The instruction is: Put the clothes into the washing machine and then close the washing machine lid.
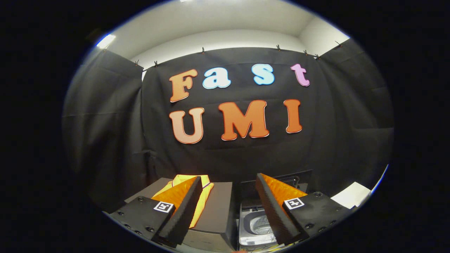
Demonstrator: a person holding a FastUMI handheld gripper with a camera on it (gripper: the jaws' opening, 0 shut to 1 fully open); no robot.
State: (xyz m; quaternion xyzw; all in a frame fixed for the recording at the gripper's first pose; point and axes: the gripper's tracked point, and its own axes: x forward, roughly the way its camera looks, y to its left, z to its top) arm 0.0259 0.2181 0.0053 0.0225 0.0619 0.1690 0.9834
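Note:
A yellow garment with a dark trim lies flat on a grey box, behind and beside my left finger. To the right of the box stands the small washing machine, its lid raised at the back and the metal drum showing. My right finger stands over the machine's opening. My gripper is open, held above both, with nothing between the fingers.
A white sheet of paper lies to the right of the washing machine. Black cloth walls close the booth behind and on both sides.

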